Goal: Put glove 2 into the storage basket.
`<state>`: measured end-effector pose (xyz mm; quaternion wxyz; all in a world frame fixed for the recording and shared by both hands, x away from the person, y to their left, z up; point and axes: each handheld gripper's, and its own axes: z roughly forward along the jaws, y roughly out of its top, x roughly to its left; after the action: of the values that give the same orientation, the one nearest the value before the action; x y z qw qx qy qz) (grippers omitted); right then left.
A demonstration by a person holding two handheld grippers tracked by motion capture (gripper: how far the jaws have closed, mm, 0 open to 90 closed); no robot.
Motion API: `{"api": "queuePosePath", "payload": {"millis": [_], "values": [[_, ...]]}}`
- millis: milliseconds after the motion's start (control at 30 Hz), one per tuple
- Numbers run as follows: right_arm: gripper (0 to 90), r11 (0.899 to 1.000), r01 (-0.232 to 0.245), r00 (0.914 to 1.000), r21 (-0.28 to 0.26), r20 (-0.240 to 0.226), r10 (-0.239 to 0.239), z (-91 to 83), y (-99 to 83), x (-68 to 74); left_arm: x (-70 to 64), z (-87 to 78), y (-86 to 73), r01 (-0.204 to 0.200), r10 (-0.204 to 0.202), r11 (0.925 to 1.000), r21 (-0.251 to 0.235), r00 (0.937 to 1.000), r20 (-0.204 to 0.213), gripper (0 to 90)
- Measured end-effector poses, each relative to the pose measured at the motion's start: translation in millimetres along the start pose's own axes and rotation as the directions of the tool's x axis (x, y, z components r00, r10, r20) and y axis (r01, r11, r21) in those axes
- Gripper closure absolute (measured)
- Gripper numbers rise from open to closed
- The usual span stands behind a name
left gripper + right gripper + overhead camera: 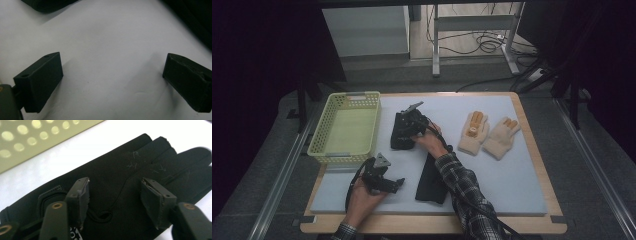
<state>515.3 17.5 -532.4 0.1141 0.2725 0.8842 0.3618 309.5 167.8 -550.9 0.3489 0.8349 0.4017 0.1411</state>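
Right gripper [113, 195] poised over a black fabric glove [120, 172], fingers [80, 192] spread wide on either side of its back, not closed on it. Glove lying flat on the pale grey padded surface [512, 185], just beside the yellow-green perforated plastic basket [344, 131]. Left gripper [112, 80] low over bare surface near the front edge, fingers [40, 82] wide apart, holding nothing. Second black glove [430, 181] lying between the forearms; pair of cream knitted gloves [486, 135] well to the right.

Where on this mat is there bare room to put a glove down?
Free: the mat's near right corner, below the cream gloves, and the far strip behind them. The basket is empty. Crowded: the middle, where the right claw hovers over a black glove.
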Motion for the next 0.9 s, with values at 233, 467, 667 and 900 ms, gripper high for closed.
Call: {"api": "queuePosePath", "payload": {"millis": [233,467,667,900], "values": [[71.4,0.999,-0.043,0.9989,-0.017,0.017,0.043,-2.6,-3.2,-8.8,0.0,0.0,0.0,-0.001,0.001,1.0000,0.000,1.0000,0.000,3.0],[84.6,1.000,-0.003,0.9978,0.013,0.067,0.002,-6.1,1.8,-0.1,0.0,0.1,0.0,0.000,0.000,1.0000,0.000,1.0000,0.000,3.0],[85.2,1.000,-0.013,0.9988,-0.020,0.048,0.014,-20.8,1.7,0.3,0.1,0.1,0.0,0.000,0.000,1.0000,0.000,1.0000,0.000,3.0],[85.1,0.999,-0.007,0.9998,-0.047,0.017,0.008,-47.3,4.4,5.1,0.0,0.1,0.0,0.000,0.000,1.0000,0.000,1.0000,0.000,3.0]]}}
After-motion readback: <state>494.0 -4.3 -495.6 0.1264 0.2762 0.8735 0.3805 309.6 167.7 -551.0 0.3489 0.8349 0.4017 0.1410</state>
